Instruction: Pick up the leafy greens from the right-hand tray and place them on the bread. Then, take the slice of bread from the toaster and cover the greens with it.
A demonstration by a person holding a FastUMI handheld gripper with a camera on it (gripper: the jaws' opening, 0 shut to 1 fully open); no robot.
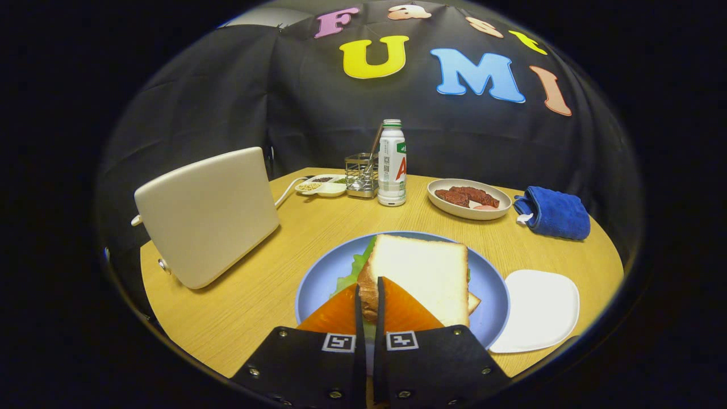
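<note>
Jaws nearly closed; the near edge of the top bread slice [423, 272] is pinched in the narrow gap of the gripper [370, 295]. Slice square, white-crumbed, brown-crusted, laid over frilly leafy greens [353, 270] on a round blue plate [491, 284]. Smooth cream toaster [207, 216] stands to the left on the wood-grain table [255, 284]. An empty white tray [539, 309] is seen right of the plate. Bottle [392, 165] label bears a large red "A"; finer print unreadable.
</note>
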